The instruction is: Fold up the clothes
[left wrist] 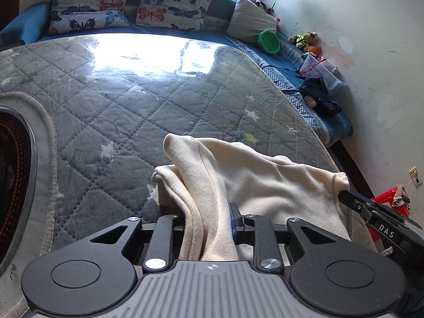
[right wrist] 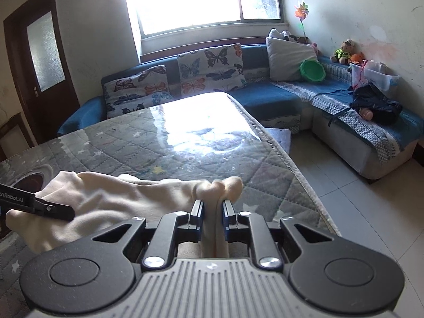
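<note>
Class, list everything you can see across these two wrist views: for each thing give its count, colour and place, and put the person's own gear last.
cloth: one, cream, bunched on the near table edge
table cover: one, grey quilted with stars, under clear film
butterfly cushions: two, white with coloured butterflies, on the sofa back
sofa: one, blue, L-shaped along the walls
grey pillow: one, in the sofa corner
green basin: one, leaning on that pillow
soft toys: several, by the right wall
pinwheel: one, multicoloured, in the corner
door: one, dark brown, far left
left gripper: one, black, cloth between its jaws
right gripper: one, black, shut on the cloth
</note>
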{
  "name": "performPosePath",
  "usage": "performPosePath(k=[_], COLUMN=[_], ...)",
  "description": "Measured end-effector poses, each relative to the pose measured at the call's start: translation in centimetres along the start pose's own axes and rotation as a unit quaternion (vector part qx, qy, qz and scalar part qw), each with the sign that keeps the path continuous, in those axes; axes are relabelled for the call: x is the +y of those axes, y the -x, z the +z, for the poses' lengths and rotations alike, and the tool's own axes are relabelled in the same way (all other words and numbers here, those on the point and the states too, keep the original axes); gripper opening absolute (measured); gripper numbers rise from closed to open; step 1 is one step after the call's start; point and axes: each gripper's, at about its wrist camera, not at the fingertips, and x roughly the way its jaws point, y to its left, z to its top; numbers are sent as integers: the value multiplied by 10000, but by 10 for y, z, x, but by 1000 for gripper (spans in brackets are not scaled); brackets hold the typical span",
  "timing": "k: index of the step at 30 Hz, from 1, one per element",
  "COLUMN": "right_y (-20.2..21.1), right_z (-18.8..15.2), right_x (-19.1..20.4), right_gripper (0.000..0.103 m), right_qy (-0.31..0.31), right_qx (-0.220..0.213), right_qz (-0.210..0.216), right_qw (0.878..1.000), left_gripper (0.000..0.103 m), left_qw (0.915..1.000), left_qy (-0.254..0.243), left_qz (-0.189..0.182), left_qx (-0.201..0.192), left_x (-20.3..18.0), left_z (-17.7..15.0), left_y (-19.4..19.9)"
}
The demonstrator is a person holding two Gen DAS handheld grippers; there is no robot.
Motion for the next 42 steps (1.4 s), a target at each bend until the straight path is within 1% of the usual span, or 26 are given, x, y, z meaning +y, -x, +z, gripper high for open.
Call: performPosePath(k=[1, 3, 5, 7, 9, 12, 13, 14, 16, 20, 22, 25, 27, 32, 34, 36, 39, 40, 42], right_y=[0, 0, 1, 3, 6, 12, 14, 16, 20, 28, 29, 30, 29, 26, 28, 30, 31, 31, 29], right_z=[0, -1, -1, -1, -1, -3, -4, -5, -10, -21, -28, -38, -43, -53, -51, -49, -44, -43, -43], right_x=[-1, -2, -3, -1, 3, 13, 16, 19, 29, 47, 56, 66, 68, 70, 71, 72, 70, 70, 70], right_gripper=[14, 16, 16, 16, 19, 28, 35, 39, 40, 50, 51, 59, 59, 63, 64, 65, 66, 67, 67], right_qy=[-17, -37, -35, -9, 48, 145, 192, 244, 404, 714, 919, 1129, 1202, 1377, 1405, 1415, 1348, 1325, 1295], right_qx=[7, 12, 18, 4, -17, -22, -23, -25, -16, 31, 64, 95, 132, 248, 243, 225, 187, 182, 183], right_qz=[-18, -53, -64, -52, -7, 116, 168, 208, 300, 484, 507, 511, 482, 442, 478, 521, 571, 584, 598], right_qw=[10000, 10000, 10000, 10000, 10000, 9998, 9997, 9995, 9987, 9963, 9945, 9922, 9915, 9892, 9886, 9883, 9891, 9893, 9896], left_gripper=[32, 35, 42, 43, 45, 50, 52, 53, 55, 60, 62, 67, 68, 70, 70, 69, 68, 67, 67], left_qw=[10000, 10000, 10000, 9999, 9999, 9999, 9998, 9998, 9997, 9994, 9992, 9988, 9987, 9982, 9977, 9971, 9966, 9966, 9967], left_qy=[16, 29, 45, 60, 86, 93, 99, 112, 150, 243, 280, 278, 290, 289, 344, 345, 291, 299, 328], left_qz=[19, 51, 79, 105, 85, 119, 128, 132, 146, 196, 226, 304, 329, 423, 496, 514, 479, 457, 391], left_qx=[4, 6, 9, -1, -11, -56, -73, -92, -124, -167, -193, -257, -276, -303, -304, -444, -607, -623, -627], left_x=[1, 3, 5, 7, 10, 12, 13, 14, 18, 24, 29, 34, 36, 39, 39, 38, 35, 34, 33], left_z=[0, -2, -4, -5, -6, -7, -8, -8, -9, -7, -7, -7, -7, -8, -7, -4, 1, 3, 7], left_y=[-1, -1, -2, -2, -2, -1, 0, 1, 2, 6, 7, 10, 11, 13, 15, 20, 26, 26, 24])
